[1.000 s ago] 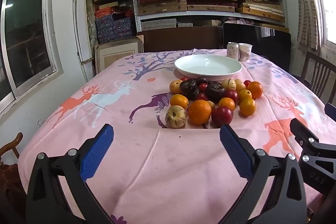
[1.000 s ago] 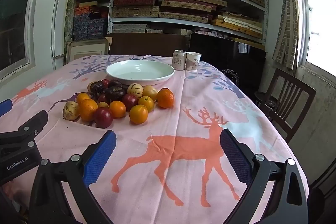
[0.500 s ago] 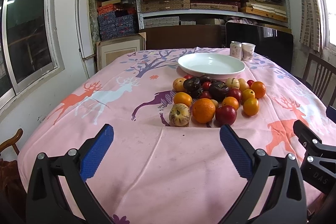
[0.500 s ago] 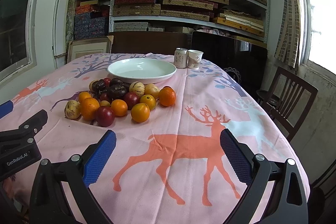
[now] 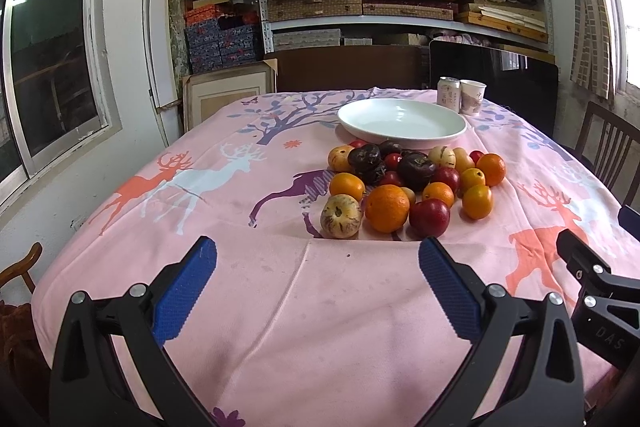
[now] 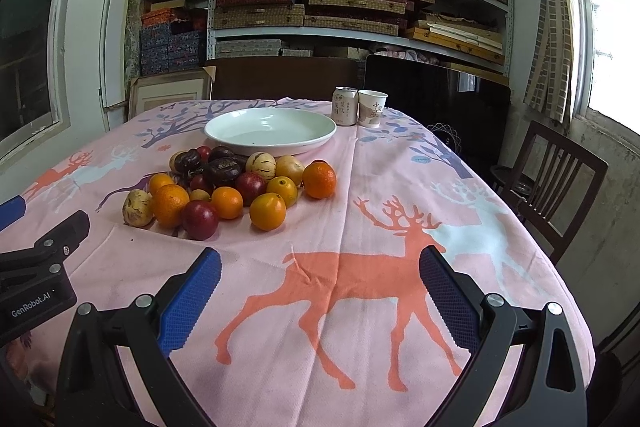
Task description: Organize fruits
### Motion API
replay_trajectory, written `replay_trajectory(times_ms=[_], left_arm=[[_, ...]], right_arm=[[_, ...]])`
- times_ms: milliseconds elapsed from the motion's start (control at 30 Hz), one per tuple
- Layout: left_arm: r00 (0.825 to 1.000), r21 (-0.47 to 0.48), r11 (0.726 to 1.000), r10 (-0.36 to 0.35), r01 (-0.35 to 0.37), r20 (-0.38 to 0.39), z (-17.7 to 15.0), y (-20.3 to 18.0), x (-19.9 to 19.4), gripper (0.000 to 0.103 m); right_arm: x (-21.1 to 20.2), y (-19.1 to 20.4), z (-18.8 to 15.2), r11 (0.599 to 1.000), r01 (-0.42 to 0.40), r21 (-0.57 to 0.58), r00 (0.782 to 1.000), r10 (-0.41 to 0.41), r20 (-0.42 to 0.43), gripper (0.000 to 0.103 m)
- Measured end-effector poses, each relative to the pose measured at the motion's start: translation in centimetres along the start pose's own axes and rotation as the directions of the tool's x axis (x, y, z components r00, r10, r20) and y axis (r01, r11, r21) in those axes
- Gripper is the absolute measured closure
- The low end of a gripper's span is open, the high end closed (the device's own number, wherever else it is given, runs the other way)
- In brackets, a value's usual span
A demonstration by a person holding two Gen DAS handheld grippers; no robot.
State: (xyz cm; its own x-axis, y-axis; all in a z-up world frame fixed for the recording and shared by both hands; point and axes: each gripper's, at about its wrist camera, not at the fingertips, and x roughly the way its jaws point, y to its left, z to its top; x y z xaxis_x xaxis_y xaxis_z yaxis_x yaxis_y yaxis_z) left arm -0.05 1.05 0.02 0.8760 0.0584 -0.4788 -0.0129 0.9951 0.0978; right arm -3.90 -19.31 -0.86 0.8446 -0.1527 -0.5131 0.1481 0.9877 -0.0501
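A wide white ceramic plate (image 5: 402, 123) is seen toward the far end of the table, on a pink tablecloth printed with deer and trees (image 5: 240, 307). The plate is empty, and it is taken here as the landmark. Just in front of the plate, a pile of mixed round fruits (image 5: 412, 187) lies on the cloth: oranges, red ones, dark purple ones and pale striped ones. The farthest fruits seem to touch the plate rim, but this cannot be told surely from these angles. Just behind the plate, to its right, a small drink can (image 6: 345, 105) and a paper cup (image 6: 373, 108) stand side by side.

The left gripper (image 5: 318, 267) is held well in front of the plate, over the bare near part of the cloth, with its blue-padded jaws spread wide and nothing between them. The right gripper (image 6: 320, 273) is held in front of the plate and to its right, above a large orange printed deer, also released and empty.

Much free cloth is seen on the left and right of the plate. A dark wooden chair (image 6: 556, 183) stands close by the right table edge.
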Motion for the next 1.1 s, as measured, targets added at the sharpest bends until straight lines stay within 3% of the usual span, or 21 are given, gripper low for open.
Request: replay_trajectory(times_ms=[233, 1100], left_arm=[[1.0, 0.002, 1.0, -0.003, 0.003, -0.001, -0.15, -0.2, -0.03, 0.004], [1.0, -0.005, 1.0, 0.004, -0.005, -0.012, 0.57, 0.12, 0.82, 0.004]], right_arm=[[-0.06, -0.21, 0.06, 1.0, -0.005, 0.012, 1.0, 0.005, -0.022, 0.004], [0.01, 0.5, 0.51, 1.0, 0.001, -0.025, 0.998, 0.0, 0.058, 0.004]])
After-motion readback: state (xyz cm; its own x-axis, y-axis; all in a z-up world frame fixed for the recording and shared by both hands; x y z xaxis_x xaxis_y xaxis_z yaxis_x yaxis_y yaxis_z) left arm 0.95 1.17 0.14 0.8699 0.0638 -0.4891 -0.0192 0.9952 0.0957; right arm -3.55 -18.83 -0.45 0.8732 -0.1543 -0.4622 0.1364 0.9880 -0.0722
